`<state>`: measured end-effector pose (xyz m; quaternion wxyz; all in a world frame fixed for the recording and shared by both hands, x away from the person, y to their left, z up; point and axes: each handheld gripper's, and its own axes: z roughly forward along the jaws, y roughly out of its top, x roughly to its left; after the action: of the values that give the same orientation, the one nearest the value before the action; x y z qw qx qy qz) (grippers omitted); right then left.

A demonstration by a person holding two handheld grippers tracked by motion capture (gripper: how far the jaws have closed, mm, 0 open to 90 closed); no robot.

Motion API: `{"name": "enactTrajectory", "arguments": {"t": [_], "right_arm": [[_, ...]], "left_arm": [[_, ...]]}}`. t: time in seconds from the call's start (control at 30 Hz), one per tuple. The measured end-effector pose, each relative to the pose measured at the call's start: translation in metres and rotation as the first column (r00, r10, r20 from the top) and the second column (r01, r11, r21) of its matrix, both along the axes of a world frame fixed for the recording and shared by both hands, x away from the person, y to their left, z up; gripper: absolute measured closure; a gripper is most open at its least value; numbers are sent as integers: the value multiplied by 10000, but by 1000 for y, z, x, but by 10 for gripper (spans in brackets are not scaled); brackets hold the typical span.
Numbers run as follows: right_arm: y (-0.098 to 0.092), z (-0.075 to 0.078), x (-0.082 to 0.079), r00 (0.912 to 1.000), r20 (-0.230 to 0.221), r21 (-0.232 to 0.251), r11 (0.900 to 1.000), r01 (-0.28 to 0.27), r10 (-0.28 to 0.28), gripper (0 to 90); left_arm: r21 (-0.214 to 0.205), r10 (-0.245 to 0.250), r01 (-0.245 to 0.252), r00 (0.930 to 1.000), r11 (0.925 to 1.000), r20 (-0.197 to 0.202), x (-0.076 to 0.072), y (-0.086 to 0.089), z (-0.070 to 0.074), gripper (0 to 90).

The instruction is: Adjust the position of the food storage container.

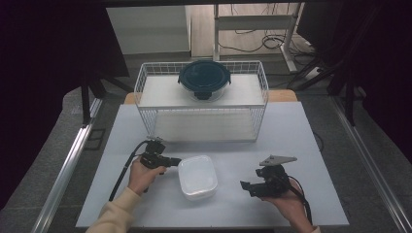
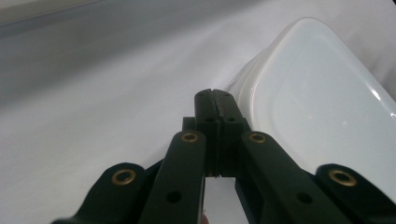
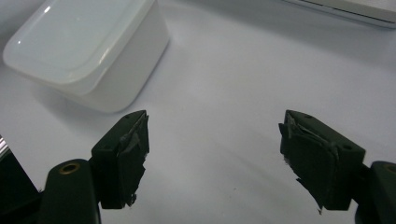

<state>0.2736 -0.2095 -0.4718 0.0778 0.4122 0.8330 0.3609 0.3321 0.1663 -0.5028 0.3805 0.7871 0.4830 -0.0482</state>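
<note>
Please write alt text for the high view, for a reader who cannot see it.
A person's two hands hold black grippers over a white table: the shut left gripper sits at the edge of a white lidded container, the right gripper open beside it. Behind, a wire basket carries a dark round container.

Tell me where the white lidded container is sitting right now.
In the high view, the white container sits on the table near its front edge, between the shut left claw at its left rim and the open right claw.
</note>
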Motion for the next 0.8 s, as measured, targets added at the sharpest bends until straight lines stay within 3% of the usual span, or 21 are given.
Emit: {"name": "enactTrajectory", "arguments": {"t": [0.2,0.33,0.67,0.8], "right_arm": [[0,-1,0,10000,-21,-55,10000,-49,49,235],[0,-1,0,10000,-27,-6,10000,-40,40,235],[-1,-1,0,10000,-34,-26,10000,7,-7,235],[-3,-1,0,10000,35,-43,10000,65,-65,235]], "left_arm": [[132,-413,413,9991,9991,4,3,-13,1,900],[-67,-412,412,9991,9991,22,4,-22,0,900],[30,-628,628,9980,9980,21,6,-33,1,900],[226,-179,167,9984,9996,538,5,-27,4,900]]}}
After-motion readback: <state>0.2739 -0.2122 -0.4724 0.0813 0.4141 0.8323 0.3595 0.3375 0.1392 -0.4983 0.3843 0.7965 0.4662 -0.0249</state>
